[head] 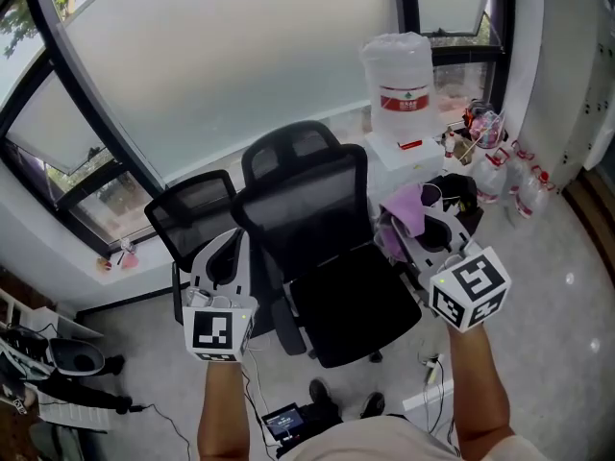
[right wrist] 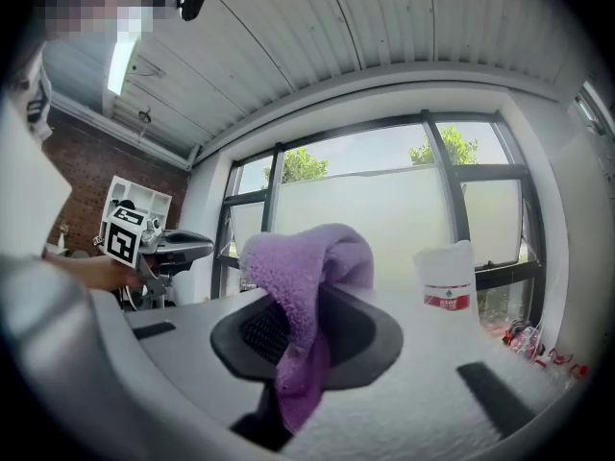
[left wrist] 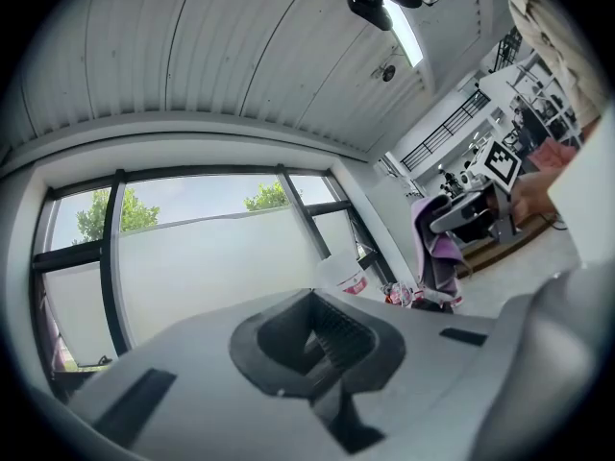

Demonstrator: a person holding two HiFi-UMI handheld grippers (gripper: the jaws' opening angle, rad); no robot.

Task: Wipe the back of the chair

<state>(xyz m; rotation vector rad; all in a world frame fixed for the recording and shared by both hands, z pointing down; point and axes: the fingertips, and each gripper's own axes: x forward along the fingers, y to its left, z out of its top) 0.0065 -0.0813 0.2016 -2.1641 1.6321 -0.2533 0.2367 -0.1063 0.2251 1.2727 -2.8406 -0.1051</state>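
Because the cloth (right wrist: 306, 275) is clamped in the closed jaws of the right tool (head: 415, 230), that tool is judged to be the one that performs the wipe. The target is the mesh backrest (head: 307, 209) of the black chair (head: 332, 301), which stands upright with its seat turned toward the person. The right tool hangs just beside the right edge of the backrest, level with its lower half, so the backrest lies to the left of the cloth and slightly ahead of it. The backrest's long axis runs vertically, from the seat up to the headrest (head: 288, 147). The left tool (head: 233, 243) sits just off the left edge of the backrest, jaws together with nothing between them. A second chair (head: 192, 214) stands left of the backrest and a water bottle (head: 396, 75) beyond it. The cloth is not yet touching the mesh.
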